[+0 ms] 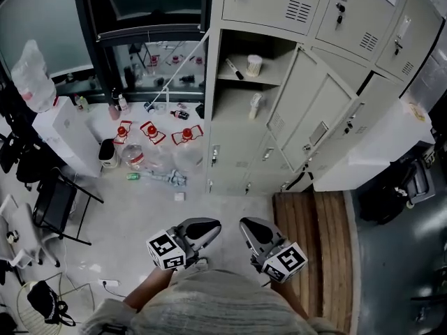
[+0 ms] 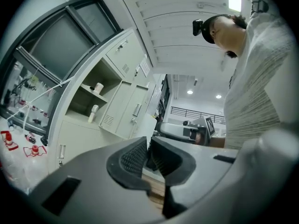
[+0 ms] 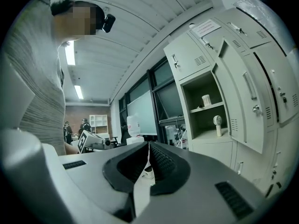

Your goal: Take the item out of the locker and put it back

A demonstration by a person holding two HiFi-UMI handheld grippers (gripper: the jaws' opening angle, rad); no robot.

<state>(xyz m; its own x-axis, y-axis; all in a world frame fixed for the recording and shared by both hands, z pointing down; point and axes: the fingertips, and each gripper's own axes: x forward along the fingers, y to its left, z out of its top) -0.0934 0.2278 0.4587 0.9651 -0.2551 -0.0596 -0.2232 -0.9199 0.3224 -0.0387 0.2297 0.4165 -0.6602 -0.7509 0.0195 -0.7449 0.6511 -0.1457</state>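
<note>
The open locker (image 1: 244, 89) stands ahead with its door (image 1: 300, 110) swung to the right. On its shelf sit a white roll (image 1: 254, 65) and a dark marker (image 1: 234, 69); below stands a small white hand fan (image 1: 255, 105). The roll (image 3: 206, 100) and fan (image 3: 217, 124) also show in the right gripper view, and the fan (image 2: 94, 112) in the left gripper view. My left gripper (image 1: 209, 225) and right gripper (image 1: 249, 225) are close to my body, well short of the locker. Both are shut with nothing between the jaws (image 2: 148, 146) (image 3: 148, 146).
Clear water bottles with red caps (image 1: 150, 135) lie on the floor left of the lockers, by a white cabinet (image 1: 66, 135). A black folding chair (image 1: 56, 204) stands at the left. A wooden platform (image 1: 314, 250) lies at my right, beside a white block (image 1: 370, 152).
</note>
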